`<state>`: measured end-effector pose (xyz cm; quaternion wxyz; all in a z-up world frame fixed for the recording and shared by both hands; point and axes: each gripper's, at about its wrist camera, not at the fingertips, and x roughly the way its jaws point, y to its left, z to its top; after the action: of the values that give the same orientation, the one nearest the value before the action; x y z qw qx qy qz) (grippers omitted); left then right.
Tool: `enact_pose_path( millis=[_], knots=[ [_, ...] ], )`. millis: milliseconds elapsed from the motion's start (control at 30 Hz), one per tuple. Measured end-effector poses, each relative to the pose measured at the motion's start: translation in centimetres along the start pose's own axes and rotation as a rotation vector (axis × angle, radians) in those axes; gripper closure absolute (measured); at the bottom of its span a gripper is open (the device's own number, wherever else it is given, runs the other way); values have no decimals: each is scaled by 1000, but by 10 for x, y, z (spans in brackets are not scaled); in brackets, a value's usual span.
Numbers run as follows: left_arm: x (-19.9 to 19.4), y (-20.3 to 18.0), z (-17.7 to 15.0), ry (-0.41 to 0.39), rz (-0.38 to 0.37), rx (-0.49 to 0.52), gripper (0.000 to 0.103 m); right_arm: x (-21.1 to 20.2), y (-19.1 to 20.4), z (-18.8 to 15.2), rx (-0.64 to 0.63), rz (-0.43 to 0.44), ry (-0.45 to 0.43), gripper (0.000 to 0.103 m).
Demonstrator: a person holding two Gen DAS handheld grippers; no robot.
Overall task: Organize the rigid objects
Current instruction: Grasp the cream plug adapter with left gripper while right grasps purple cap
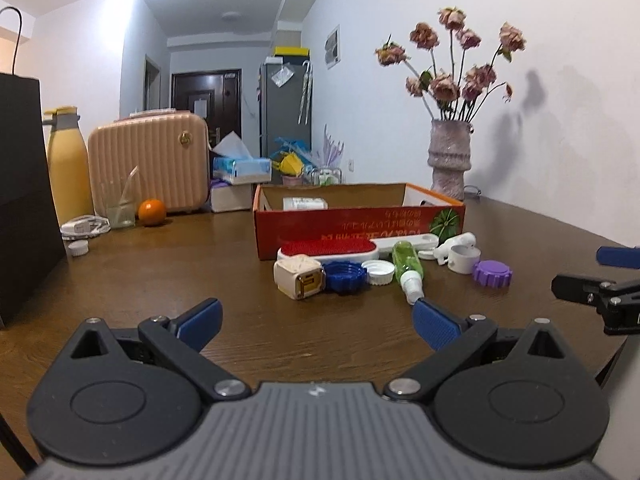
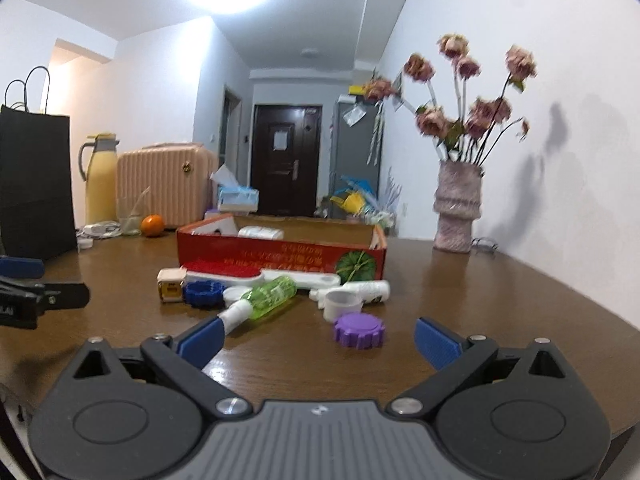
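A: Left wrist view first. Left gripper has its jaws spread wide, nothing between them, hovering low over the dark wooden table. The loose rigid bits sit in a row just in front of the red cardboard box with a watermelon print: cream cube-shaped charger, blue ribbed plastic cap, white screw cap, clear green spray bottle lying on its side, purple ribbed plastic lid.

B: Grab advice?

A: My guess is the bottle's white nozzle, nearest the right pad. Centre it before closing, or it'll roll.

B: Right wrist view?

A: Right gripper is also gaping and empty; the purple lid lies just ahead between the pads. Square up, then squeeze across the ribs and lift into the box.

B: What differs between views?

A: The right one shows the red-bristled white brush handle and a white tube behind the bottle more plainly. The left one looks deeper into the box, at a white packet inside. Each catches the other gripper at its edge.
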<state>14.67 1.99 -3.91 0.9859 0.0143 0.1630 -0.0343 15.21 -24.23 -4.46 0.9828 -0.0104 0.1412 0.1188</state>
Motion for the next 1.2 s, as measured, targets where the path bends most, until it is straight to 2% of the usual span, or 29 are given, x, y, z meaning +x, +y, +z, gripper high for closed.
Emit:
enact_pose_path(
  millis=[133, 333, 500, 633, 767, 833, 967, 1033, 1133, 1200],
  knots=[
    [28, -1, 8, 45, 30, -15, 0, 22, -6, 0, 17, 26, 69, 15],
    [80, 3, 32, 63, 57, -67, 0, 60, -21, 7, 50, 12, 127, 18],
    [139, 15, 50, 147, 80, -167, 23, 95, -33, 16, 46, -3, 165, 18],
    [170, 25, 54, 183, 86, -246, 29, 123, -40, 24, 45, -8, 205, 18],
    [186, 32, 49, 224, 116, -253, 40, 148, -43, 25, 31, -3, 246, 24],
    [184, 34, 47, 229, 107, -238, 40, 156, -44, 24, 39, 10, 284, 32],
    [175, 32, 46, 229, 107, -173, 41, 161, -45, 25, 33, 14, 295, 35],
    [175, 31, 46, 240, 97, -168, 44, 165, -46, 24, 37, 12, 314, 43],
    [181, 29, 43, 281, 79, -166, 49, 169, -47, 23, 42, 15, 337, 50],
    [185, 29, 40, 315, 58, -174, 60, 170, -47, 23, 44, 20, 341, 52]
  ],
)
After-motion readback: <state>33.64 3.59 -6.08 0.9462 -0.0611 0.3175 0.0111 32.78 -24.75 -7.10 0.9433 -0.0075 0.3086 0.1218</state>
